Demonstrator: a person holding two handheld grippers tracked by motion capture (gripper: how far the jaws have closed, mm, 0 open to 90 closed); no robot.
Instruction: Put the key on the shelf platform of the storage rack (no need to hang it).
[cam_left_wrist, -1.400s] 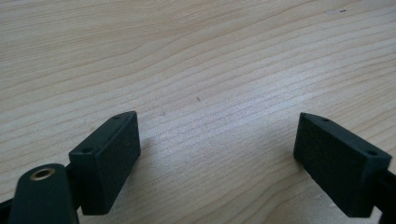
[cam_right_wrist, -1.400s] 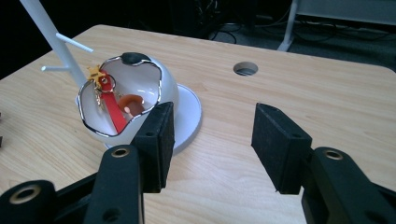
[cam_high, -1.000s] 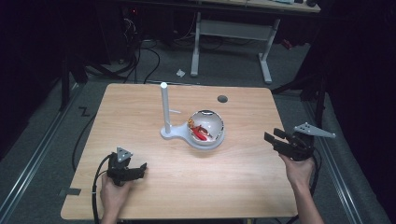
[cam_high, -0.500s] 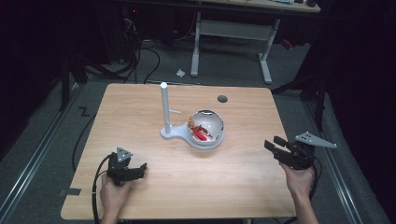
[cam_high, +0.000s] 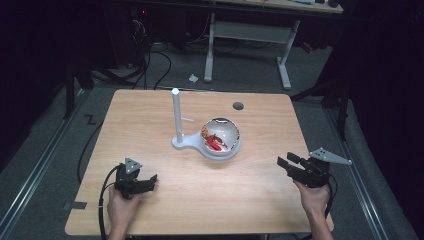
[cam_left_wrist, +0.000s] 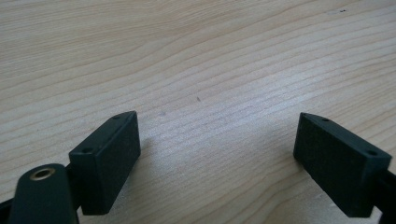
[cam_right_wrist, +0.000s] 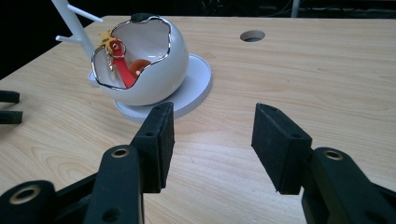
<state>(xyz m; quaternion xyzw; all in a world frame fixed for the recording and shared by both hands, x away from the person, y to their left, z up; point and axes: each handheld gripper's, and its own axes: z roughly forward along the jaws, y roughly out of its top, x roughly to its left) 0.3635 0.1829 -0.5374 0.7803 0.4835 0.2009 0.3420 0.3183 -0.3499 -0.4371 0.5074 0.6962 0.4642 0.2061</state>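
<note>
The right gripper (cam_high: 295, 168) has been drawn back toward the lower right of the frame, jaws released and empty. The left gripper (cam_high: 142, 183) is seen unmoved at the lower left, jaws also spread. The egg-shaped bowl (cam_high: 220, 137), untouched at mid tabletop (cam_high: 280, 125), suggests no grasp has been begun.

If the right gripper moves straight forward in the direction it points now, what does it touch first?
Probably the round white base under the egg-shaped white bowl, slightly left of the right gripper; only bare table lies before it.
</note>
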